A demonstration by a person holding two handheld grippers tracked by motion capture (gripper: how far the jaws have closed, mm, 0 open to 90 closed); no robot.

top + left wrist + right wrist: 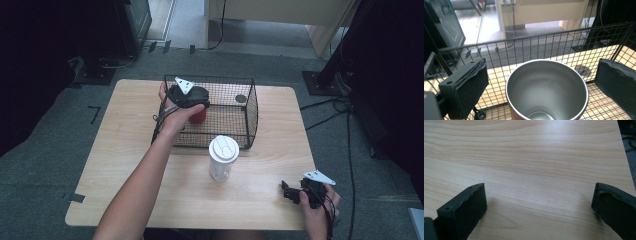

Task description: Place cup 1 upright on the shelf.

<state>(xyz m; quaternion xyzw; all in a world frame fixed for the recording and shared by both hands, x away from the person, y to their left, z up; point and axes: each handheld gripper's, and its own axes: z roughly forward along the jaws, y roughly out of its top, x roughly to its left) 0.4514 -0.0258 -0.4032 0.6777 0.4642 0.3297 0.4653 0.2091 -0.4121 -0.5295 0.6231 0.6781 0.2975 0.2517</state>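
A red cup (199, 116) with a steel inside (546, 85) stands upright in the left part of a black wire basket (252, 107). My left gripper (196, 107) reaches into the basket from above and is open. In the left gripper view, my left gripper (544, 82) has one jaw on each side of the cup's rim, with a small gap at both pads. My right gripper (289, 193) rests low over the table's near right corner, open, and in its own view my right gripper (539, 207) has bare wood between its jaws.
A clear tumbler with a white lid (223, 156) stands in front of the basket, mid-table. A small dark round object (241, 98) lies on the basket floor at the back right. The wooden table (130, 150) has cables and stands around it on the floor.
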